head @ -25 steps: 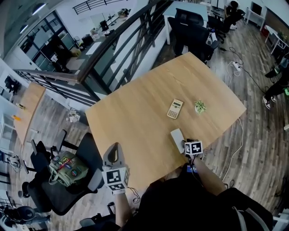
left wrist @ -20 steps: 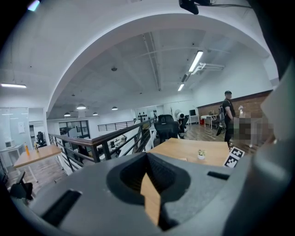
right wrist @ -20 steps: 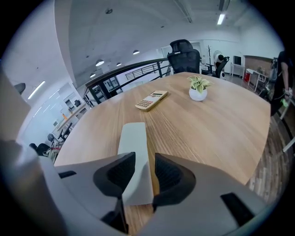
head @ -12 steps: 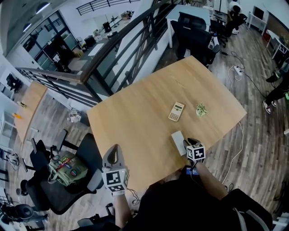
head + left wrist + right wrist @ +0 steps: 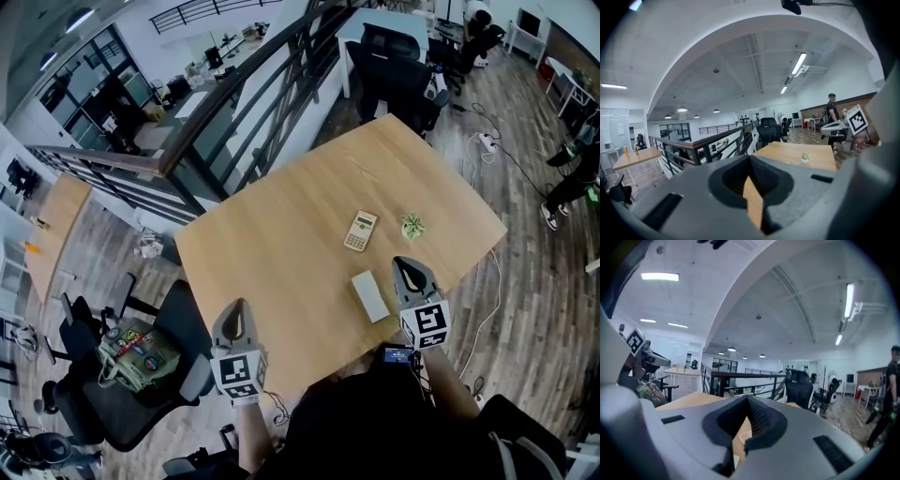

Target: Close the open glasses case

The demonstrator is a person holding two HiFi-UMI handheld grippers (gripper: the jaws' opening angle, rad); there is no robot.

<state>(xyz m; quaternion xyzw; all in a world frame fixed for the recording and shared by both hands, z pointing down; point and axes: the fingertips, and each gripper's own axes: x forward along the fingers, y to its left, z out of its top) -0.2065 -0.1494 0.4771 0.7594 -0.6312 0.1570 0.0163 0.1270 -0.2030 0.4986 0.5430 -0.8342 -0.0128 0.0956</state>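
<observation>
Up comes the right tool (image 5: 409, 272), lifted clear of the spot where it sat low against the glasses case (image 5: 370, 295) a moment ago, and it now hangs above the near right part of the tabletop (image 5: 281, 234), nose pointing away from the person. Its jaws have just been closing and now stand pressed together with nothing between them; the right gripper view shows only a thin slit of wood past the pads.

Working outward from that tool: the glasses case lies just to its left and below it, flat on the tabletop near the near edge. It shows as a pale slab, its long axis running away from the person with a slight lean to the left, roughly parallel to the tool itself. From up here the lid looks down, so I judge the closing is most likely done, though the seam is too small to check.

Further out, beyond the case, sit a calculator (image 5: 361, 230) and a small potted plant (image 5: 412, 225), both well apart from it and out of the way.

Over on the other side, the left tool (image 5: 234, 314) hovers beyond the tabletop's near left edge, jaws together and empty, far from the case. If the lid needs a last press, the right tool is plainly the nearer one: a short drop down and to its left.
</observation>
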